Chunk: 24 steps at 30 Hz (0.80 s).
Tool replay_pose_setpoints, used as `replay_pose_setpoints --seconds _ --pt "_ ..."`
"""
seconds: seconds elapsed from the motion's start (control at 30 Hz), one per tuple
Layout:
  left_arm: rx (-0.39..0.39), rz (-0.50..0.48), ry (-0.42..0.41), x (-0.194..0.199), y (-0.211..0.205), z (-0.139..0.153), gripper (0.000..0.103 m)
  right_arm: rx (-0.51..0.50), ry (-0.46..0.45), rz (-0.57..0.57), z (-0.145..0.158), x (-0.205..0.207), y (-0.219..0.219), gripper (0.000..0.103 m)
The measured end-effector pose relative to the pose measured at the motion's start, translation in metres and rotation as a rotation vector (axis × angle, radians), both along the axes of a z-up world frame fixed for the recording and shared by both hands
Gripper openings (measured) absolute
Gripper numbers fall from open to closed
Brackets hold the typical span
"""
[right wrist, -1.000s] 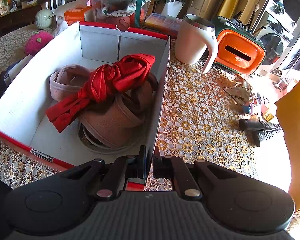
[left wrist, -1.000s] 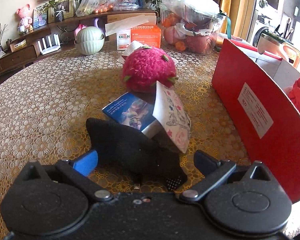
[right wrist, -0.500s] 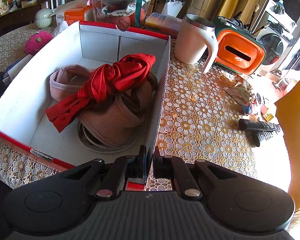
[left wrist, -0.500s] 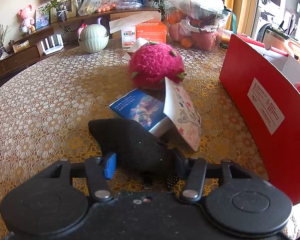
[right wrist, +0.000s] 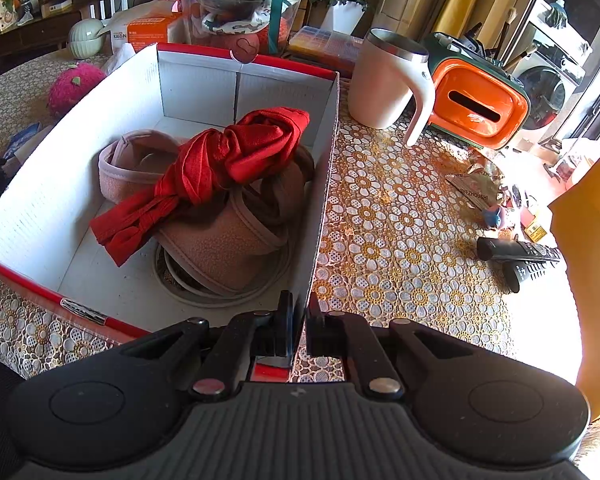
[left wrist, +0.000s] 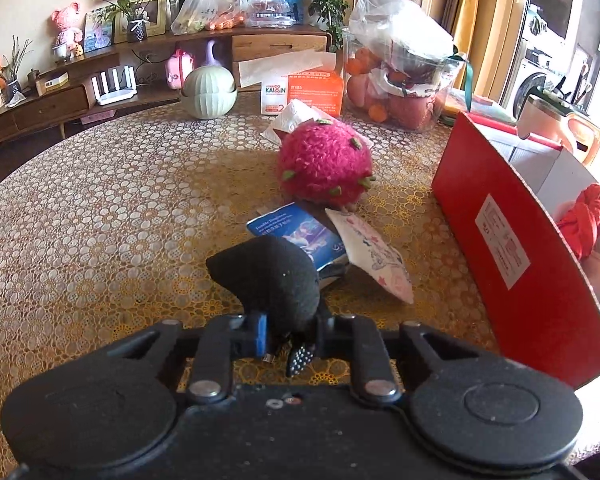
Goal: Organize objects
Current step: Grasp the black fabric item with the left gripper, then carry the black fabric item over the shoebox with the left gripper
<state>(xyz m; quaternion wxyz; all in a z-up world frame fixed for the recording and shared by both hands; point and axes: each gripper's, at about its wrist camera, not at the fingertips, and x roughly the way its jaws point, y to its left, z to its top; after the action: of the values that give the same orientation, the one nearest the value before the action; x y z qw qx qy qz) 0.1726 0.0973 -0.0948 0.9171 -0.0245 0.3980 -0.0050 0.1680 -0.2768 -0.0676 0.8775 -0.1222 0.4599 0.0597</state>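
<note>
My left gripper (left wrist: 288,330) is shut on a black fabric item (left wrist: 268,276) and holds it just above the table. Beyond it lie a blue packet (left wrist: 296,232), a white patterned pouch (left wrist: 374,256) and a pink fuzzy dragon-fruit toy (left wrist: 324,168). The red box (left wrist: 512,248) stands to the right. My right gripper (right wrist: 298,320) is shut on the box's right wall (right wrist: 324,184) near its front corner. Inside the box lie a red cloth (right wrist: 220,164) and pink fleece items (right wrist: 224,236).
A green bowl (left wrist: 210,90), an orange tissue box (left wrist: 304,92) and a bagged fruit basket (left wrist: 400,80) stand at the table's back. Right of the box are a cream mug (right wrist: 388,80), an orange-green case (right wrist: 476,108) and two remotes (right wrist: 520,258).
My left gripper has closed on the black fabric item and lifted it slightly. My right gripper and the box have not moved.
</note>
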Motion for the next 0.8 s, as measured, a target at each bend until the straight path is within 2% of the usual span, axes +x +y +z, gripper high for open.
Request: replay_pose_setpoints --seconds 0.2,0.4,0.8 --pt "-0.059 -0.029 -0.035 -0.014 -0.002 0.028 0.018 -0.001 0.0 0.0 0.0 0.0 0.0 0.006" --pt "-0.088 -0.104 -0.087 -0.022 -0.017 0.055 0.018 -0.002 0.0 0.0 0.0 0.0 0.001 0.006" --pt "-0.115 -0.286 -0.145 -0.023 -0.079 0.085 0.018 -0.003 0.0 0.0 0.0 0.0 0.0 0.006"
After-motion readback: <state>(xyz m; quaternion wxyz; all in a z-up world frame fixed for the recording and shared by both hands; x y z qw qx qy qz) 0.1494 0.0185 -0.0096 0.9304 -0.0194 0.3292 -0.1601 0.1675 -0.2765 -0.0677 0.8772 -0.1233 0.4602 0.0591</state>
